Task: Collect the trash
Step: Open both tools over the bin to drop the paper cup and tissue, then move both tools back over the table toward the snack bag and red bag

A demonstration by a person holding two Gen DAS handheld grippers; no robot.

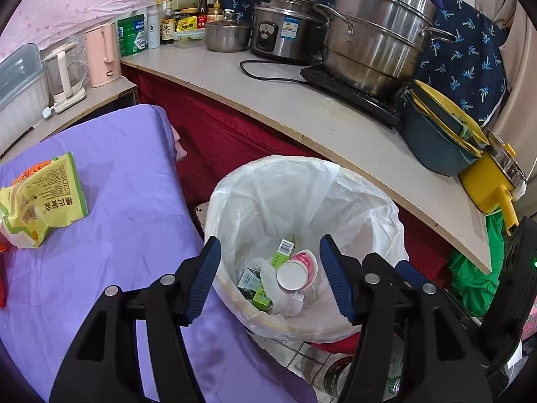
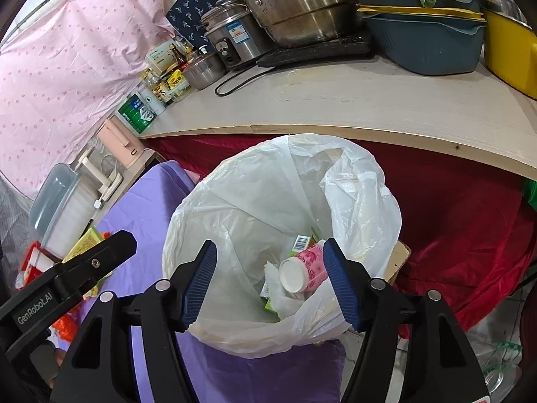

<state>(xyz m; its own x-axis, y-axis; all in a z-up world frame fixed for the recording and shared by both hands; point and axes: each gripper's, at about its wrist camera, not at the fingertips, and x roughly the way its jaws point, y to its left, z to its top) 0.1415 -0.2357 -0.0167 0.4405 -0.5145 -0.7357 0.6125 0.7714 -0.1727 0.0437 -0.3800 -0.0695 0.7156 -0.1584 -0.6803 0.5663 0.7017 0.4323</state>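
A trash bin lined with a white plastic bag [image 1: 365, 221] [image 2: 235, 208] stands on the floor beside a purple-covered table [image 1: 127, 201] [image 2: 151, 208]. Inside lie a pink-and-white paper cup [image 1: 297, 270] [image 2: 302, 270], green cartons [image 1: 283, 248] [image 2: 303, 241] and crumpled plastic. My left gripper [image 1: 270, 280] is open and empty, above the bin's near rim. My right gripper [image 2: 270, 282] is open and empty, directly above the bin with the cup between its fingers in view. A yellow-green snack bag [image 1: 43, 198] lies on the purple table at the left.
A beige counter [image 1: 302, 110] [image 2: 335, 100] behind the bin holds steel pots [image 1: 376, 37], a rice cooker [image 1: 285, 27], bottles and a blue basin [image 1: 436, 141]. Red cloth [image 2: 453, 218] hangs under it. A pink kettle [image 1: 100, 53] stands at the left. Bottles [image 1: 339, 376] lie on the floor.
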